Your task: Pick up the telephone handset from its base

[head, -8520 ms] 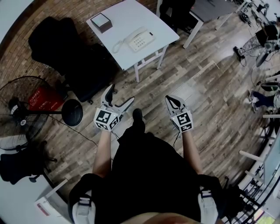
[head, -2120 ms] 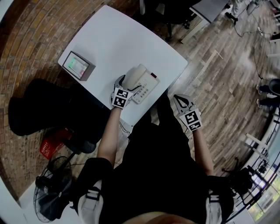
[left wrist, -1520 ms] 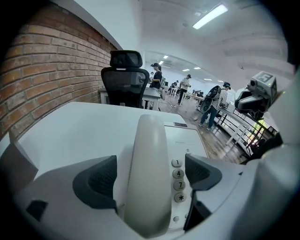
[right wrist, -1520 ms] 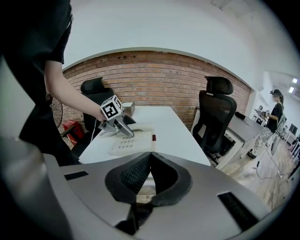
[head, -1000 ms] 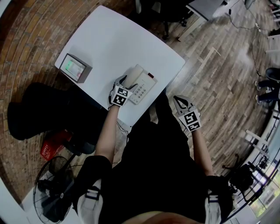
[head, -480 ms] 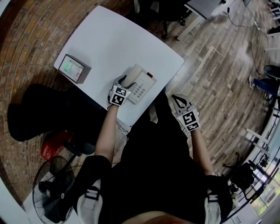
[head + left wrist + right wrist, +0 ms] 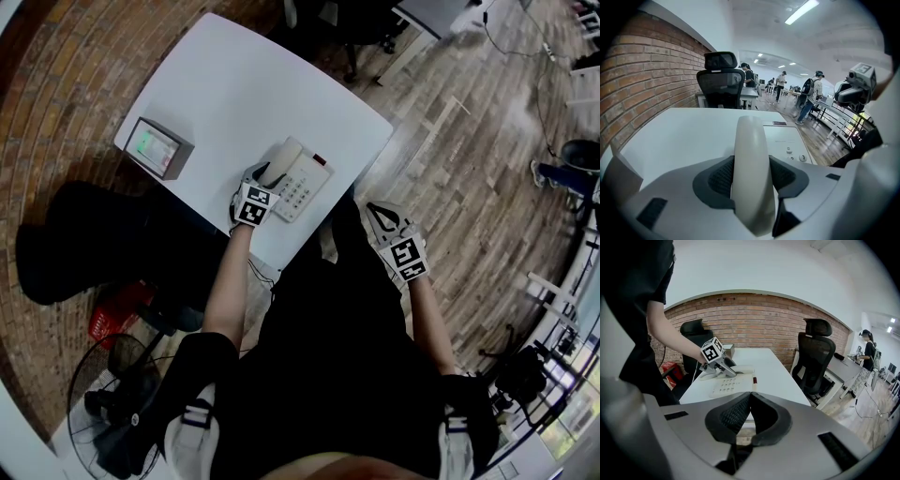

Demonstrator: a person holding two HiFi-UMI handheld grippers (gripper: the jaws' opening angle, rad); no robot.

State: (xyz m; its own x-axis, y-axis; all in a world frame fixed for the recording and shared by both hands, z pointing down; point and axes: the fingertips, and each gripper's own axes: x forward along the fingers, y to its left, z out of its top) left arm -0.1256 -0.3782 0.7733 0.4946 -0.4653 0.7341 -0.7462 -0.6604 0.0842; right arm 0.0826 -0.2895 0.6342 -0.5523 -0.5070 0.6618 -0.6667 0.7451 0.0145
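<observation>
My left gripper (image 7: 262, 180) has its jaws set narrow round the telephone handset (image 7: 750, 173); they have just been closing, and both dark pads (image 7: 723, 177) now press against the cream sides of the grip. The handset runs straight away from me between them, lying along the left side of the telephone base (image 7: 785, 140), whose number keys show just to the right of my jaw. My right gripper (image 7: 375, 210) hangs off the near edge of the table (image 7: 244, 84), in front of my dark clothing and well apart from the phone, with its jaws brought together at the tips and nothing between them. The phone sits near the table's front edge. Further back on the white top, toward the left corner, stands a small grey box (image 7: 155, 147) with a lit screen. Beyond the table's far end a black office chair (image 7: 719, 84) faces me, and a brick wall (image 7: 642, 84) runs along the left
</observation>
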